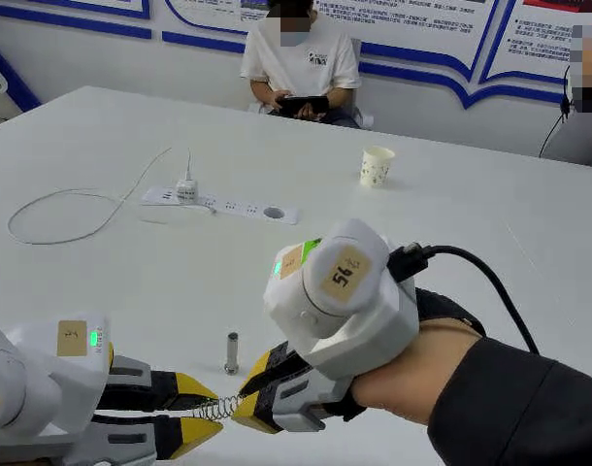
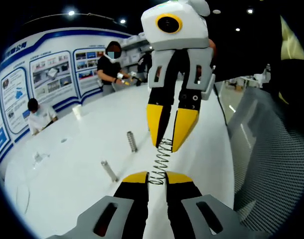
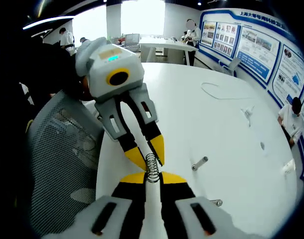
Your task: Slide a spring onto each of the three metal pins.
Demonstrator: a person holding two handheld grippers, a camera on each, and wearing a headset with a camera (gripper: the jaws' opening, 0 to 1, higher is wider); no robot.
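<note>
Both grippers pinch one spring over the white tabletop [image 1: 306,262].
Far back are a power strip [image 1: 223,205] with a looped cable [image 1: 53,209], a paper cup [image 1: 377,166] and a seated person [image 1: 301,63], all well apart from the work. A metal pin [image 1: 232,351] stands upright just behind the tips, unobstructed, with a second pin [image 2: 109,171] near it. The left gripper [image 1: 207,413] and right gripper [image 1: 243,408] are nearly closed, tip to tip, each clamping one end. The spring [image 1: 218,408] bridges them, beside the pin and not on it.
</note>
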